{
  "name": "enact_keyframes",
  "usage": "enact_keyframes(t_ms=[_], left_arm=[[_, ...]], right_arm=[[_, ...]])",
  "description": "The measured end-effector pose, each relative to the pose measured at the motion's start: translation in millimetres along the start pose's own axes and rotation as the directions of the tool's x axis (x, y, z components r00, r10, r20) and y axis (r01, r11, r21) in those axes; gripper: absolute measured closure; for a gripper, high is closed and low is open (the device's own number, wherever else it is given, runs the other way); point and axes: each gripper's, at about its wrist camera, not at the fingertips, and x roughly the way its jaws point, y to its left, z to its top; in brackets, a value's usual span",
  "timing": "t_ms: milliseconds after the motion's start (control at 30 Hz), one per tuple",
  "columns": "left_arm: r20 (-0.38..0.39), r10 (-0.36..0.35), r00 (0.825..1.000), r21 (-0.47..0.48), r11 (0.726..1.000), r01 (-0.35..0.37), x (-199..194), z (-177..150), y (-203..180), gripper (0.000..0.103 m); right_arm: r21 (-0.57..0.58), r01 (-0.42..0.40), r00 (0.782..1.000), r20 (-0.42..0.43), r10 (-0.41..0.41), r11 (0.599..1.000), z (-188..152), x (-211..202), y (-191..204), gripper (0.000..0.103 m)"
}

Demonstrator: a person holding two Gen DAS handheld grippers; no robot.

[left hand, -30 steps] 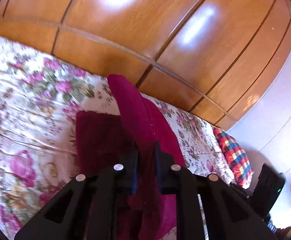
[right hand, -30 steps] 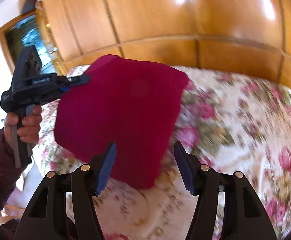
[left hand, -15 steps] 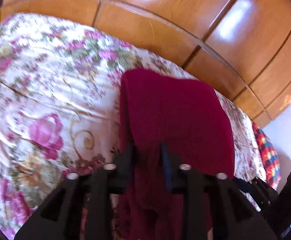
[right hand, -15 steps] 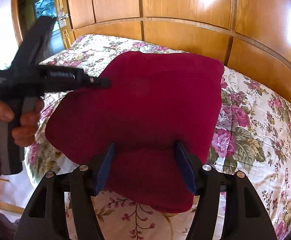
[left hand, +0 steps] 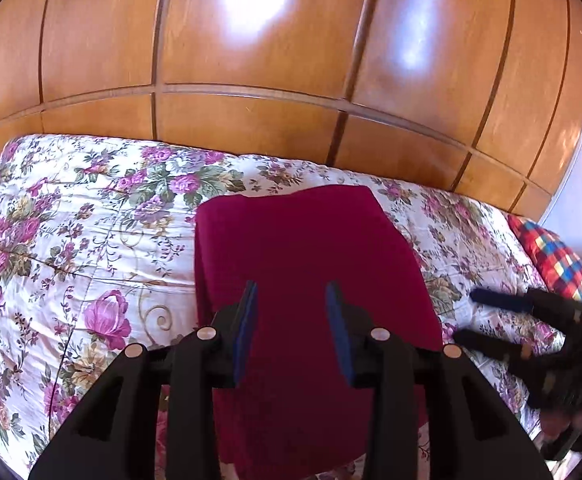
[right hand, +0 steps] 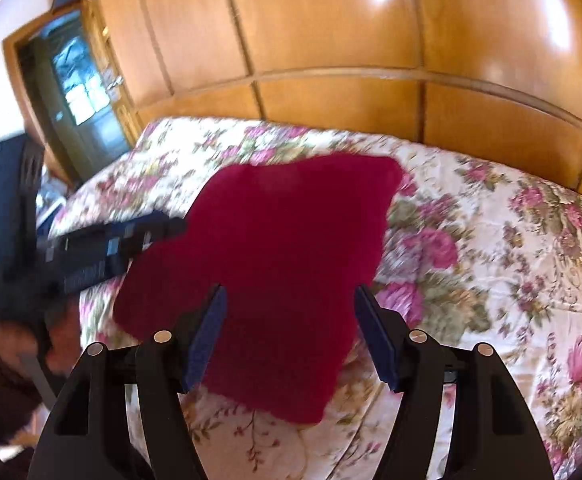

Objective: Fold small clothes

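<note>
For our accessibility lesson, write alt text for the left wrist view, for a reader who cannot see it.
A folded dark red garment lies flat on a floral bedspread, with the open left claw just above its near part, gripping nothing. The right claw, also open, enters from the right edge; glossy wooden panels rise behind the bed.

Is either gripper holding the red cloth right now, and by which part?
Neither. The left gripper and right gripper both have their fingers spread apart, and the red cloth lies folded on the floral bedspread.
</note>
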Motion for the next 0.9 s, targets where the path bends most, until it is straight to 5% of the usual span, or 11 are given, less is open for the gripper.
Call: enact_keyframes(t_ms=[533,900], left_arm=[[-0.070,0.024,0.997,0.014,1.000,-0.023,27.2,-15.9,8.0,0.068],[-0.087,-0.023,0.996,-0.060,0.998,0.017,42.7,-32.0,26.4,0.068]], right_arm=[[0.023,0.030,0.998,-0.050,-0.028,0.999,59.8,76.9,-11.3,0.038],[-0.002,0.090,0.982,-0.168,-0.089,0.996,58.6,141.0,-13.5,0.036]])
